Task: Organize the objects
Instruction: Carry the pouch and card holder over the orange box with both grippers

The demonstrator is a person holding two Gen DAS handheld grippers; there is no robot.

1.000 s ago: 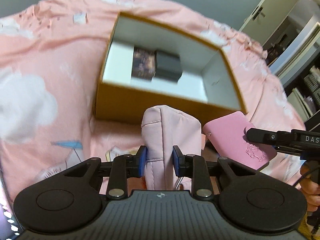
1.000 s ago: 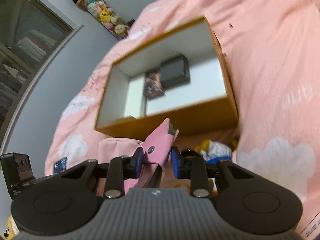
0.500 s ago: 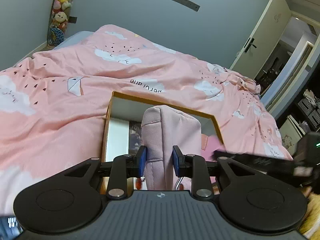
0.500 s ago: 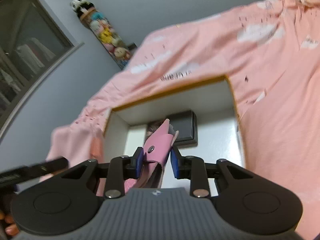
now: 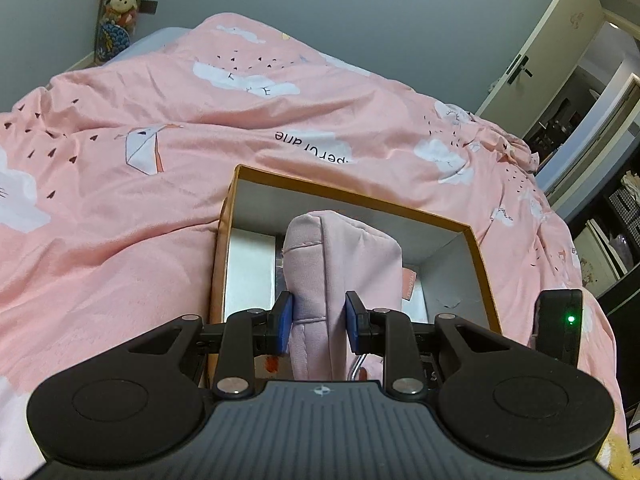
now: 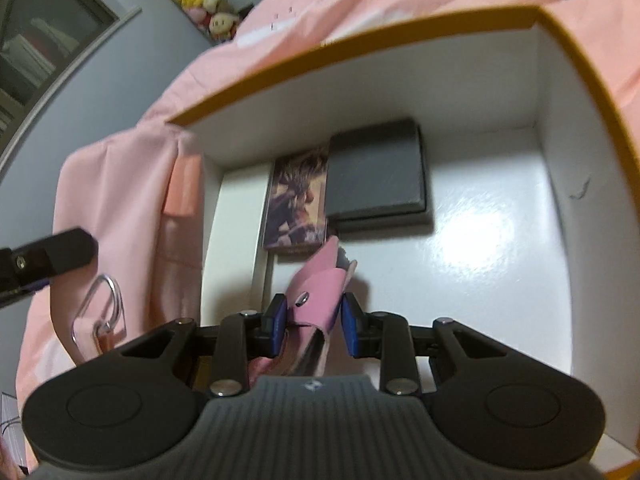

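Note:
My left gripper [image 5: 318,318] is shut on a soft pale pink pouch [image 5: 344,256] and holds it over the near edge of an open orange box [image 5: 352,194] with a white inside. My right gripper [image 6: 313,326] is shut on a pink leather wallet [image 6: 320,280] and holds it low inside the same box [image 6: 440,28]. On the box floor lie a dark grey case [image 6: 376,176] and a picture card box [image 6: 298,200]. The pouch with its metal clip [image 6: 104,304] shows at the left of the right wrist view.
The box sits on a bed with a pink cloud-print duvet [image 5: 120,160]. A hanging row of plush toys [image 5: 118,4] is on the far wall. A door [image 5: 536,52] and shelves stand at the right.
Both grippers moved forward to the box. The right gripper dropped inside the box with the wallet. The left gripper brought the pouch over the box's near edge.

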